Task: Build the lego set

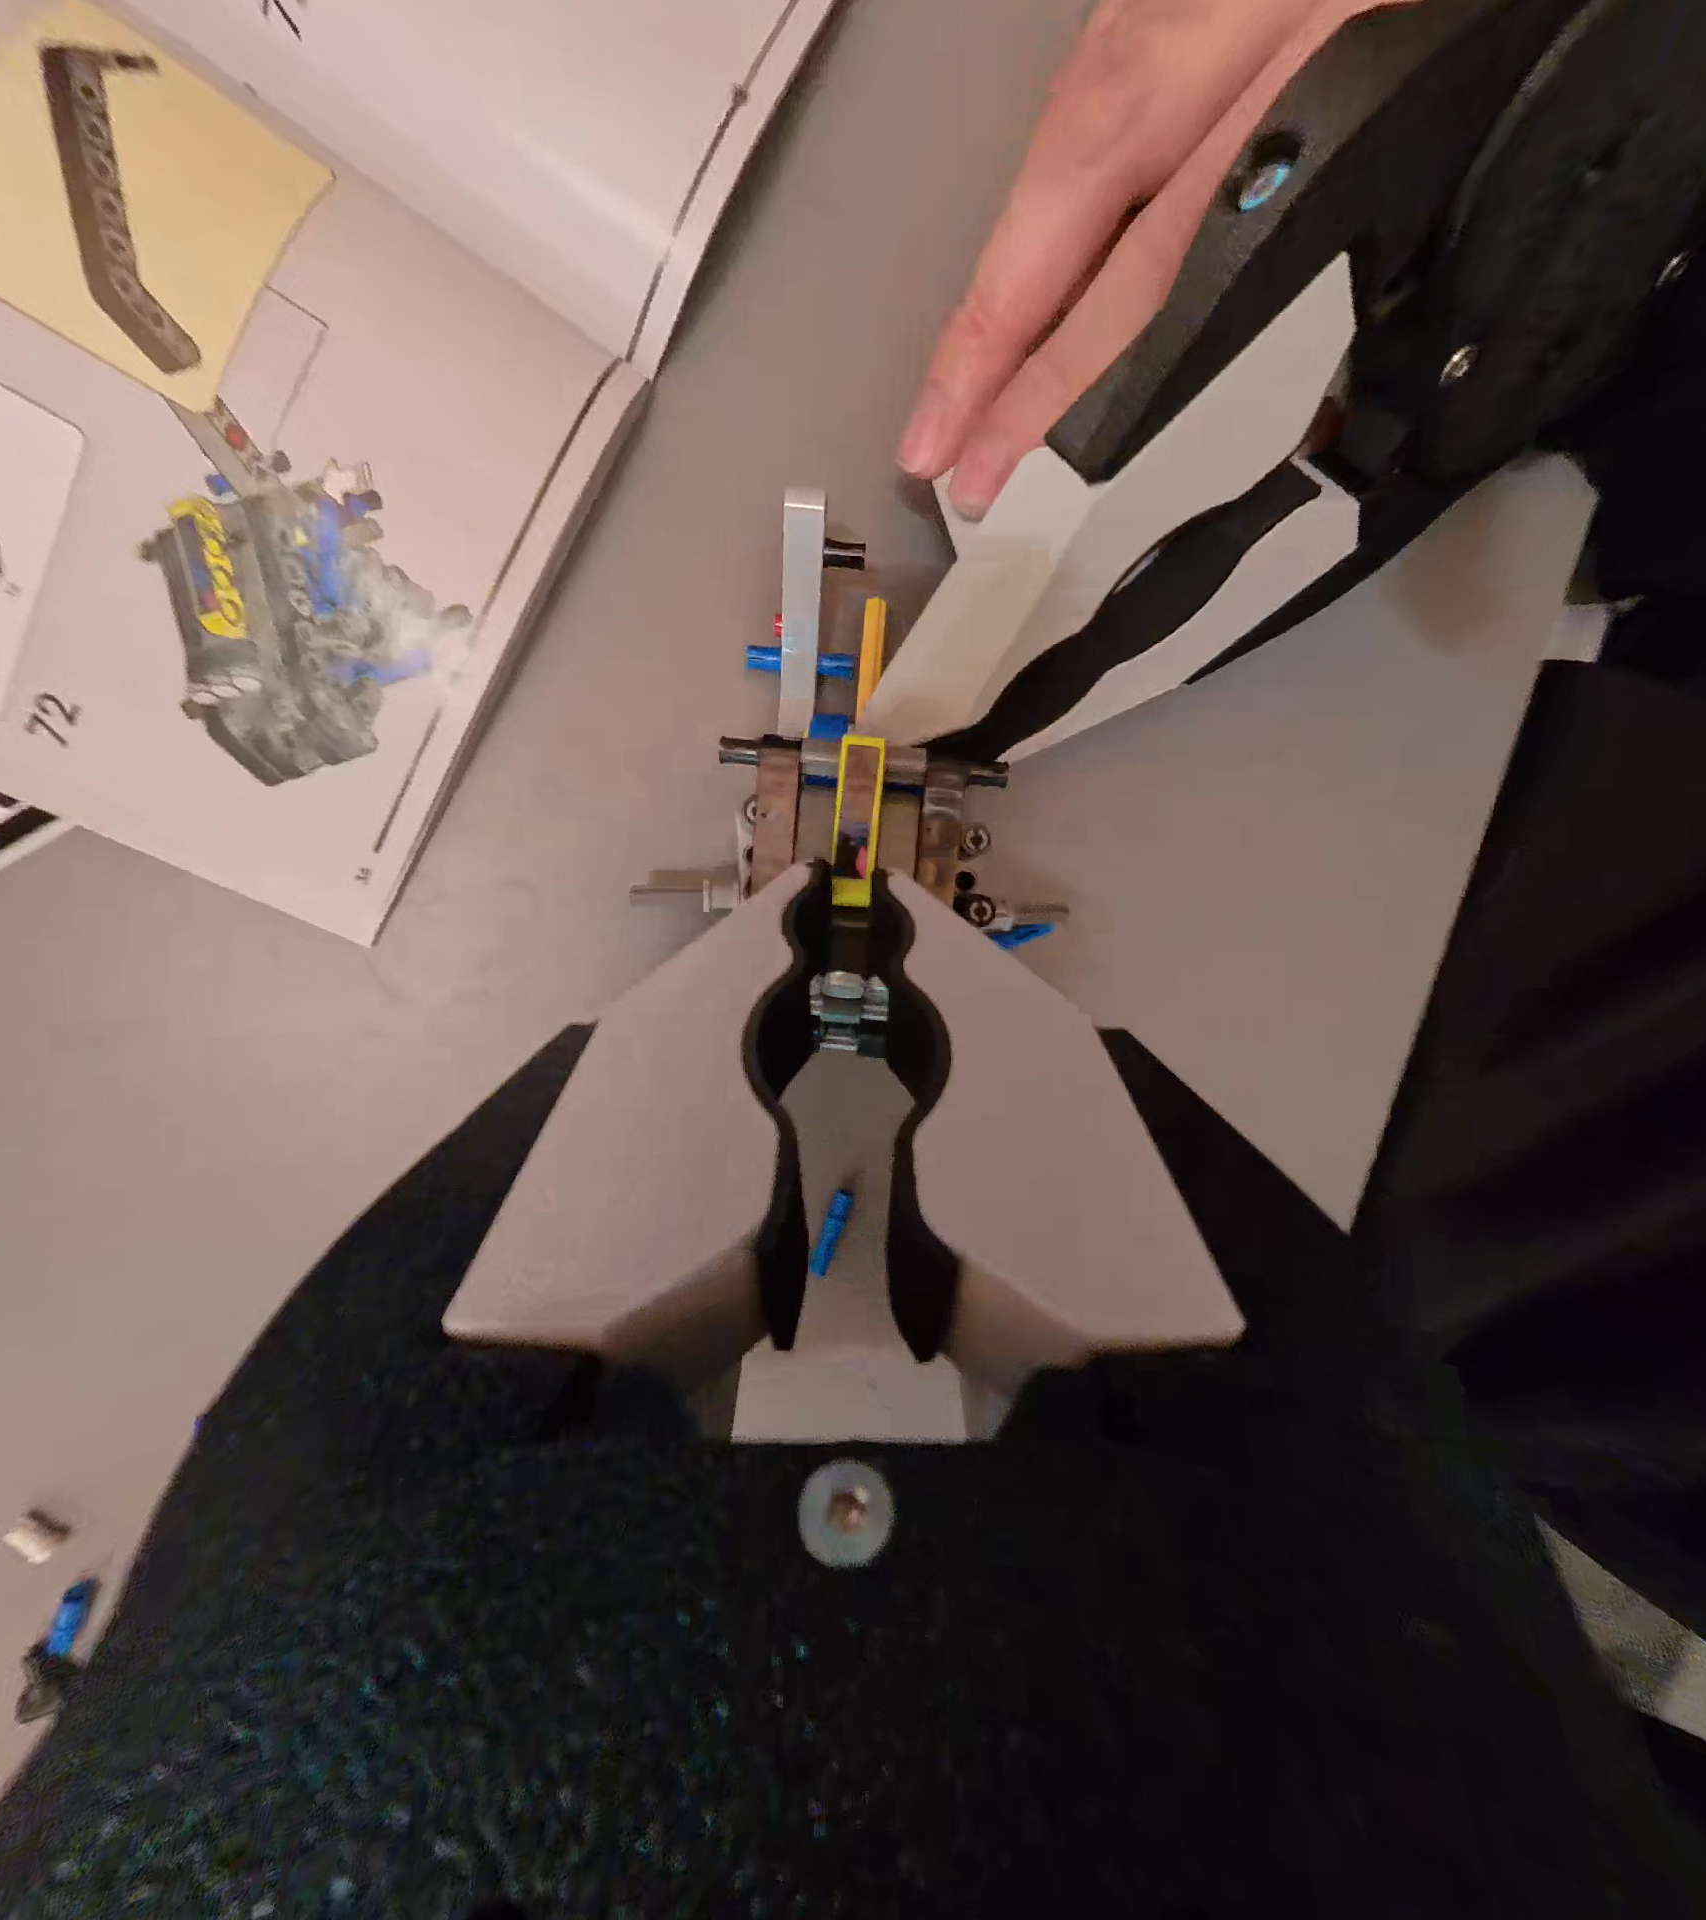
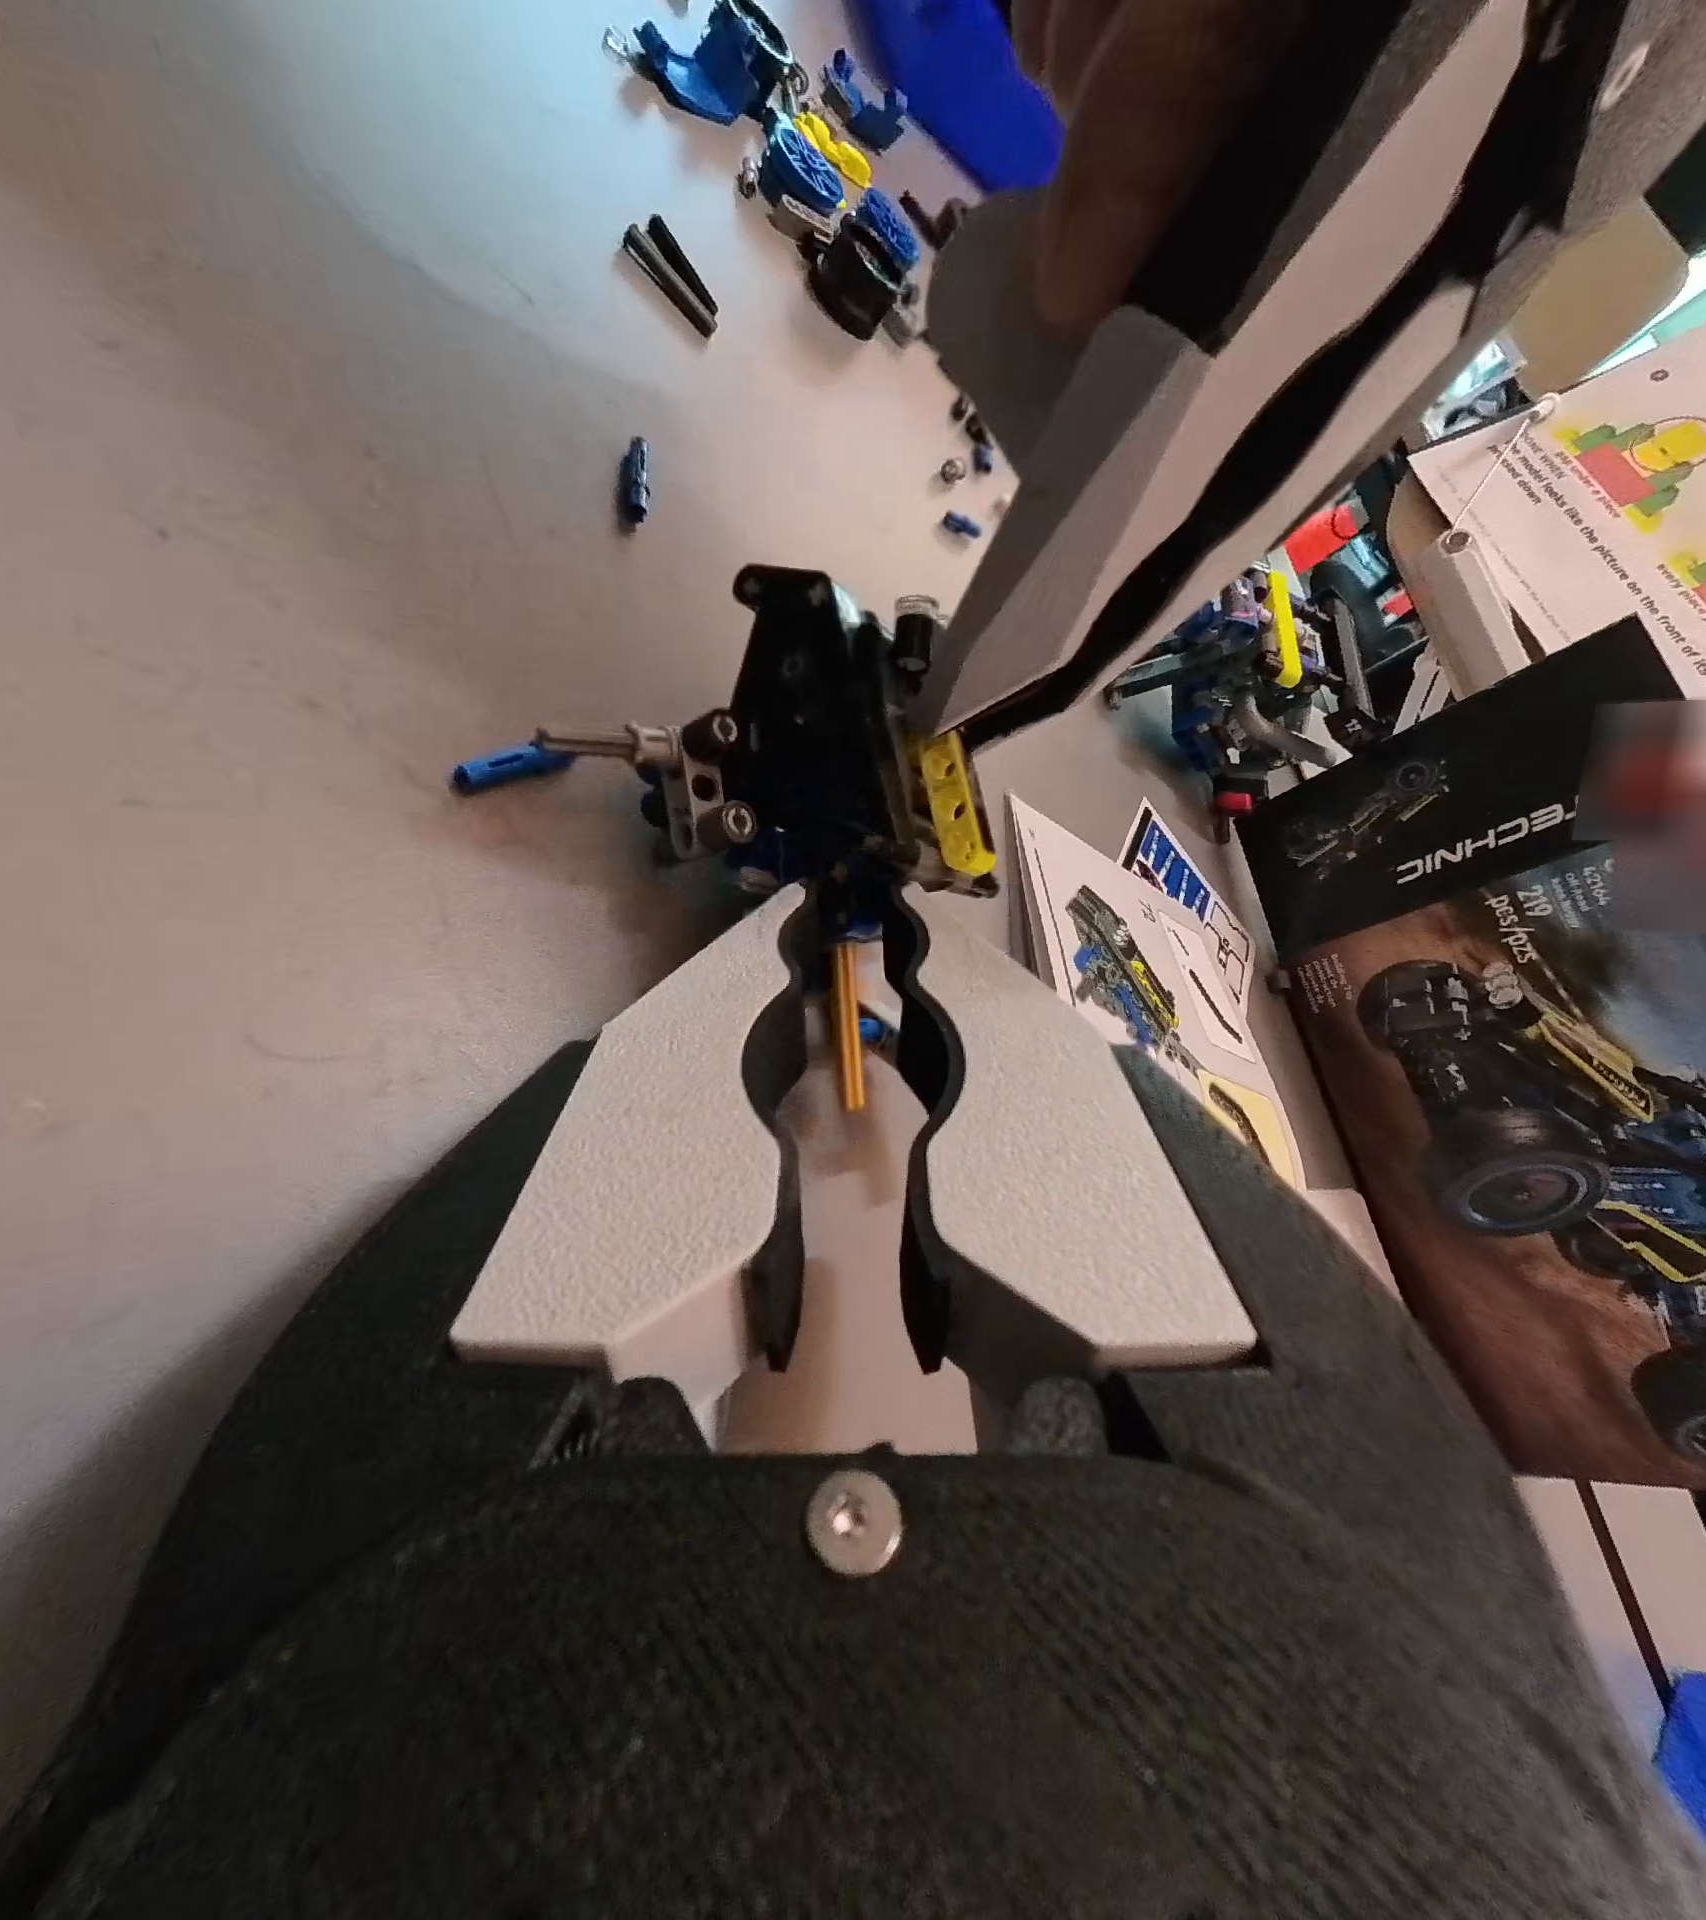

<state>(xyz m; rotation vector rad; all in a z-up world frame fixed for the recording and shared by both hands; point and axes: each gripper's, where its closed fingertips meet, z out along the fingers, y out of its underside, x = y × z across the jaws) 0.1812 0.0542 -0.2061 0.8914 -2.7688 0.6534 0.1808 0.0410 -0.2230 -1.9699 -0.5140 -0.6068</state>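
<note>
Two hand-held grippers clamp one small brick-built assembly point(image 2: 807, 727) above a grey table point(image 2: 205, 831).
The left gripper point(image 1: 854, 883) pinches its yellow beam point(image 1: 857, 821); the right gripper point(image 2: 849, 904) grips the dark blue underside, an orange axle point(image 2: 849, 1029) running between its fingers, an instruction booklet point(image 1: 309, 520) nearby.

Brick-built assembly point(image 1: 859, 800), mostly black and grey beams, lifted just clear of grey tabletop point(image 1: 205, 1143). Yellow beam point(image 1: 857, 821) runs along its middle; the left gripper point(image 1: 854, 883) pinches that beam's near end, both tips against its sides. Right gripper point(image 2: 844, 904) closes on the dark blue underside of the same assembly point(image 2: 807, 727); an orange axle point(image 2: 849, 1029) runs back between its fingers. Grey axle with blue pin point(image 2: 506, 771) sticks out sideways.
</note>
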